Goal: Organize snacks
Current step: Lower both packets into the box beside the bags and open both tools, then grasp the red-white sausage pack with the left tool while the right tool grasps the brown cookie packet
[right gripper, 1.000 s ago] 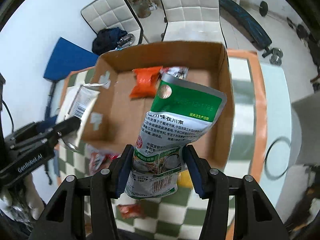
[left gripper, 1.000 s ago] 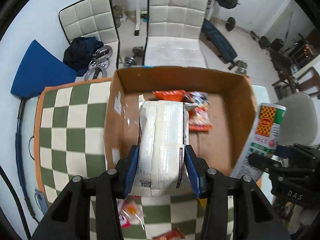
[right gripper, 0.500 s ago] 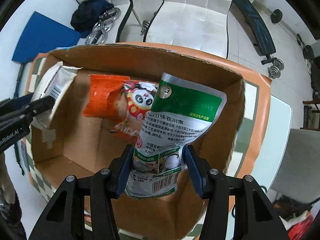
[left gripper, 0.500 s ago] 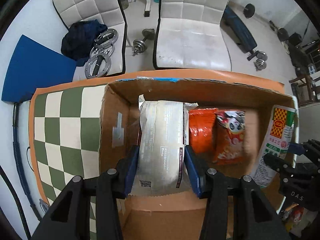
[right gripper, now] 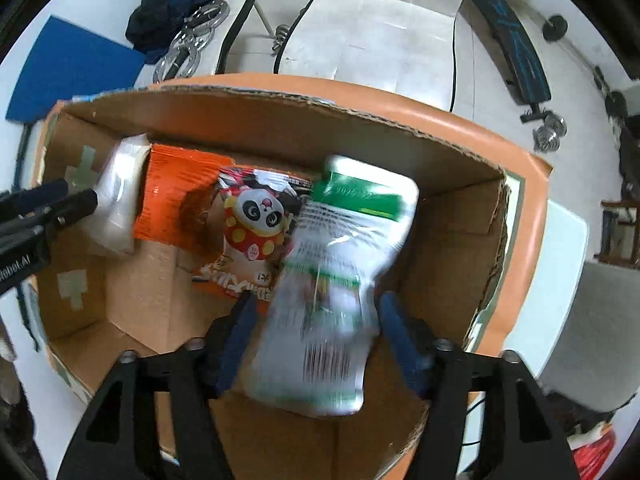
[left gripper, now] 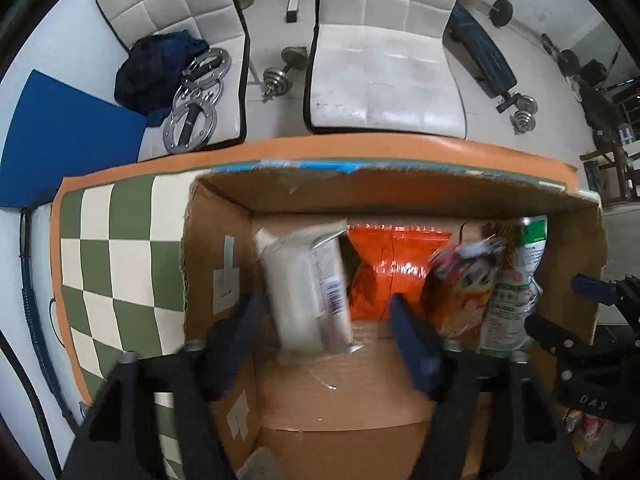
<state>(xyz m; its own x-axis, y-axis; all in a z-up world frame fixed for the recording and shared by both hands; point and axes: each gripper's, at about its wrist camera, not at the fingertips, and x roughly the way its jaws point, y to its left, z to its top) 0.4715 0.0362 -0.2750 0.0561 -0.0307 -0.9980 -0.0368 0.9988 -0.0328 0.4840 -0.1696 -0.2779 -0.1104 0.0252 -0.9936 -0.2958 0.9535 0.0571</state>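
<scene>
Both grippers hang over an open cardboard box [left gripper: 400, 196] [right gripper: 280, 120]. My left gripper [left gripper: 324, 332] is open; a white snack pack [left gripper: 304, 280] lies loose and blurred between its spread fingers, at the box's left. My right gripper [right gripper: 316, 332] is open; a green-and-white pouch [right gripper: 340, 280] sits blurred between its fingers, at the box's right. An orange bag [left gripper: 388, 264] [right gripper: 172, 204] and a panda snack bag [right gripper: 256, 232] [left gripper: 460, 284] lie in the box between them. The green pouch [left gripper: 512, 292] also shows in the left wrist view.
The box stands on a green-and-white checked cloth [left gripper: 116, 248] with an orange border. Beyond the table edge are two white padded chairs [left gripper: 384, 60], dumbbells [left gripper: 280, 76], weight plates [left gripper: 196, 112] and a blue mat [left gripper: 60, 136]. More snack packs [left gripper: 592, 436] lie at the lower right.
Both grippers have opened and let go of their packs, which are dropping into the box. Both have moved further over the box.
</scene>
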